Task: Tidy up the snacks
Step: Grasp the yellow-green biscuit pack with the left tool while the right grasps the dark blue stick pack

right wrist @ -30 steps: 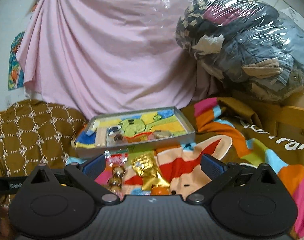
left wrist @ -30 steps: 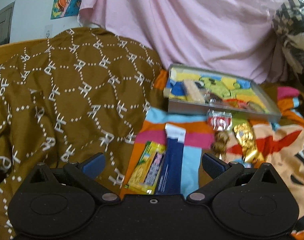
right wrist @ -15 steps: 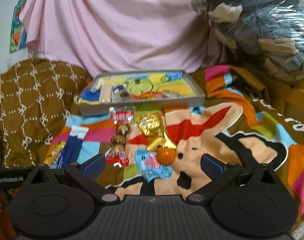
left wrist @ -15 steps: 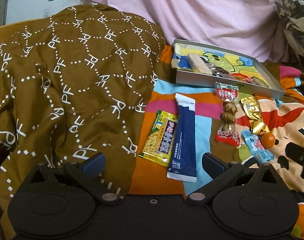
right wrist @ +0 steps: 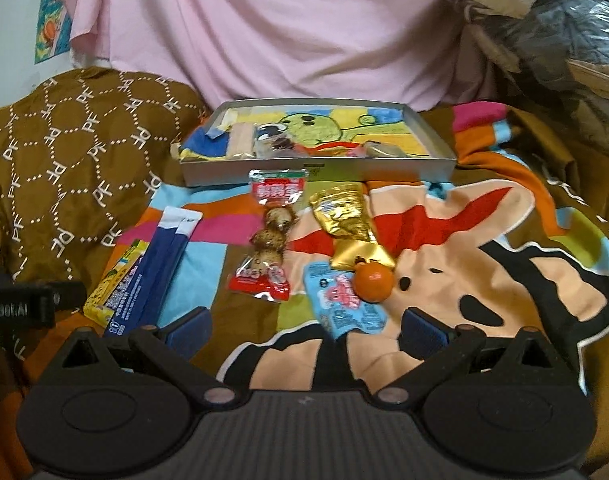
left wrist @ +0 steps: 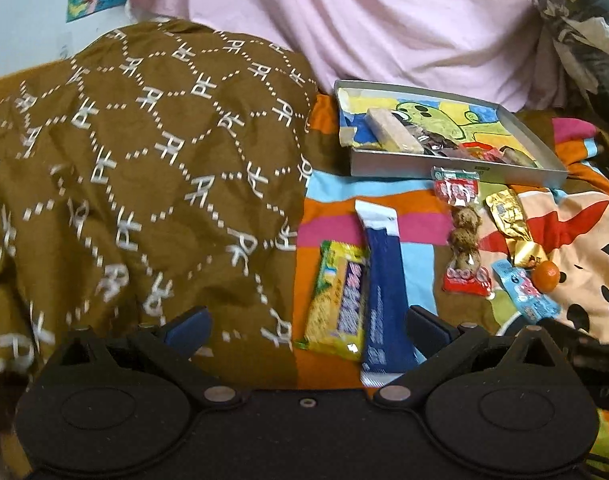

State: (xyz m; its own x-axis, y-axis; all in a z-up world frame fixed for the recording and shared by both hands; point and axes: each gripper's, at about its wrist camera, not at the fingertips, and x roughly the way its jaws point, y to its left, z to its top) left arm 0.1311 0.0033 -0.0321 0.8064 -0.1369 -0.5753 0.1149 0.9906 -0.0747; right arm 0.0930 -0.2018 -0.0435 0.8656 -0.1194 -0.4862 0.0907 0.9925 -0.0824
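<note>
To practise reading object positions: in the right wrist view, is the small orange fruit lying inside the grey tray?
No. The orange fruit lies on the colourful blanket, well in front of the grey tray, beside the gold packet.

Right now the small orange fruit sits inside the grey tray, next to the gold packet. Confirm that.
Not quite. The small orange fruit is next to the gold packet, but both lie on the colourful blanket in front of the grey tray, not inside it. The right wrist view shows this.
</note>
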